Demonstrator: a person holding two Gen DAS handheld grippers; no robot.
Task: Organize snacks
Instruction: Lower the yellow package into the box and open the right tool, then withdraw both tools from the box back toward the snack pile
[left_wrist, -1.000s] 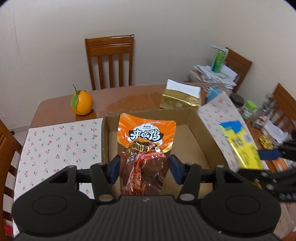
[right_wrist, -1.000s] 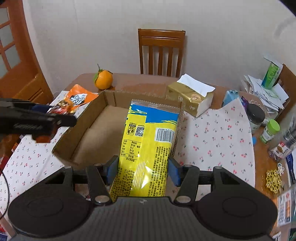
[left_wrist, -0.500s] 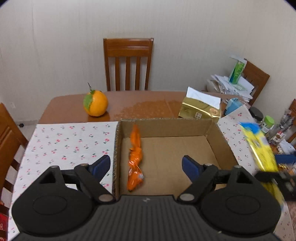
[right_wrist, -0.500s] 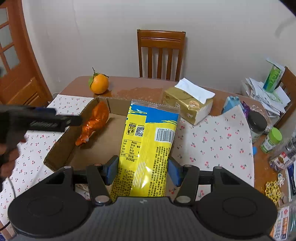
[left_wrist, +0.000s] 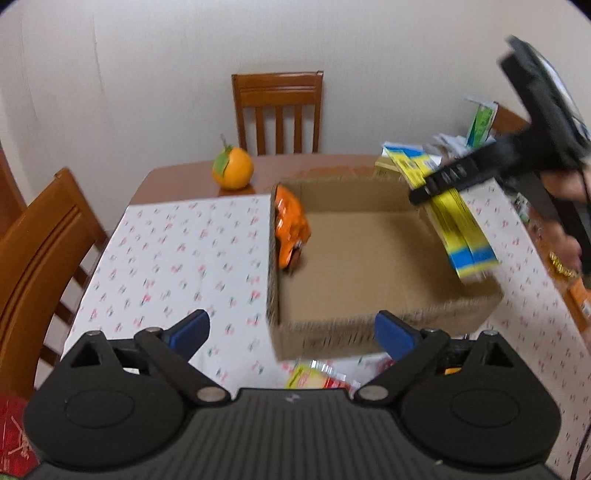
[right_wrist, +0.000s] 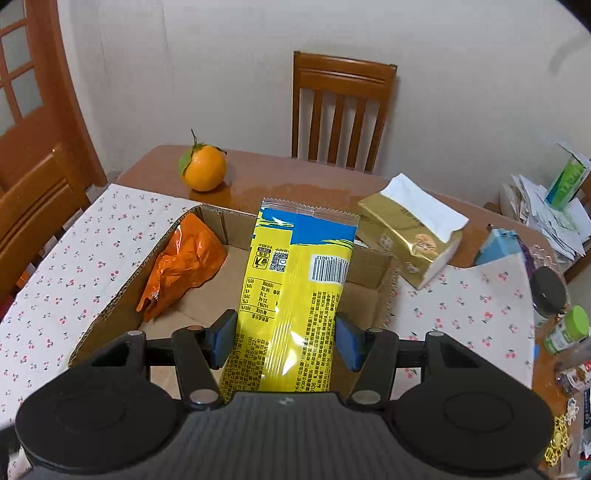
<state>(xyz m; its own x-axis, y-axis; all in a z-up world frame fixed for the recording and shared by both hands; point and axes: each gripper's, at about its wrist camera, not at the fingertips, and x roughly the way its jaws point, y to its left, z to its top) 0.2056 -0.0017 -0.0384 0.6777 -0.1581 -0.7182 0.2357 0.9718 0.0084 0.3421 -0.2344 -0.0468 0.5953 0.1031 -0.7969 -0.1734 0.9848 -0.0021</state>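
An open cardboard box (left_wrist: 369, 326) sits on the cherry-print cloth. An orange snack pack (left_wrist: 291, 229) leans inside it against the left wall, seen from the other side as a crumpled orange snack pack (right_wrist: 184, 262). My left gripper (left_wrist: 290, 325) hangs before the box's near left corner, its jaws opening wide with nothing between them. My right gripper (right_wrist: 286, 341) is shut on a long yellow and blue snack pack (right_wrist: 295, 288), held tilted over the box (right_wrist: 110, 306). In the left wrist view that yellow pack (left_wrist: 458, 221) hangs over the box's right side.
An orange fruit (right_wrist: 203, 168) and a gold tissue pack (right_wrist: 410, 236) stand behind the box. Jars (right_wrist: 565, 328) and papers crowd the right edge. Another snack pack (left_wrist: 314, 376) lies just below my left gripper. Wooden chairs (left_wrist: 277, 110) ring the table.
My left gripper let go of the orange pack, which dropped against the box's left wall, then drew back to the near left. My right gripper carried the yellow pack over the box.
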